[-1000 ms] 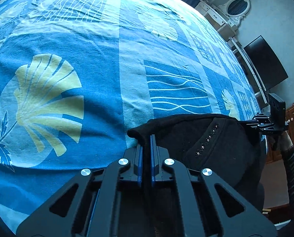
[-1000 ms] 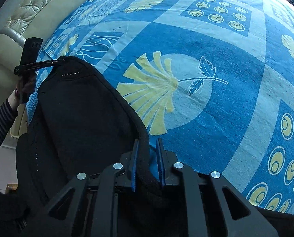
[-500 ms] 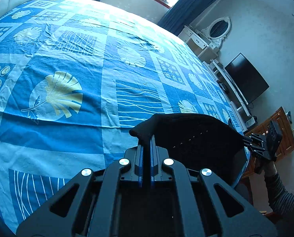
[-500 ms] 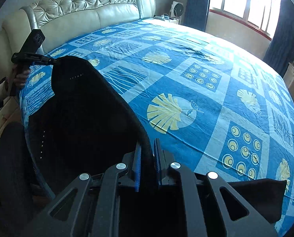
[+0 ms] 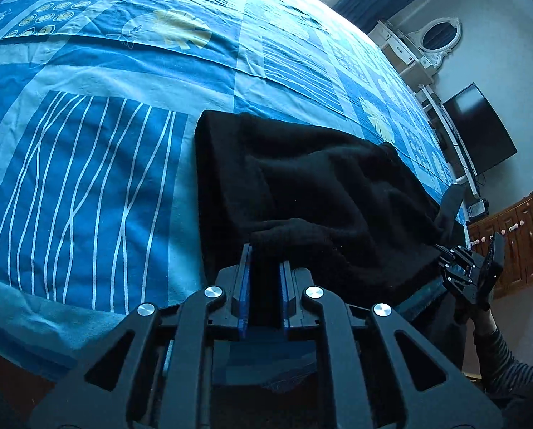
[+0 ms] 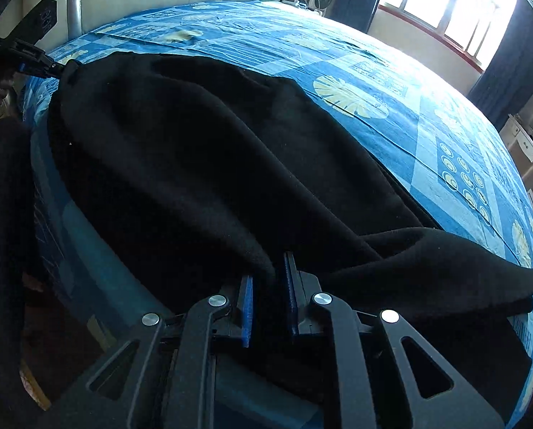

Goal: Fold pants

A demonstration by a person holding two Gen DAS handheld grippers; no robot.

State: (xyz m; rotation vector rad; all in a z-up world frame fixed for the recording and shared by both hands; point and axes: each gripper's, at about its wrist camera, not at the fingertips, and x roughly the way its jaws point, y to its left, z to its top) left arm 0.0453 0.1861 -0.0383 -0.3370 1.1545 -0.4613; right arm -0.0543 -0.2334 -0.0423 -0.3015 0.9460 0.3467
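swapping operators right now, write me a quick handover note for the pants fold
Left gripper: jaws slightly parted, a fold of the black pants between the pads.
Right gripper: the same, cloth running between its blue pads.
Pants lie bunched on the near edge of the blue patterned bedspread, one end trailing right.
Done: pants laid onto the bed, apparently doubled over.
Left: release, smooth the wrinkles, probably one more fold.

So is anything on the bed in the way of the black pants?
Nothing visible is. The black pants lie draped on the blue bedspread, with the left gripper and right gripper each closed on an edge of the cloth. The bedspread around them shows only its printed pattern.
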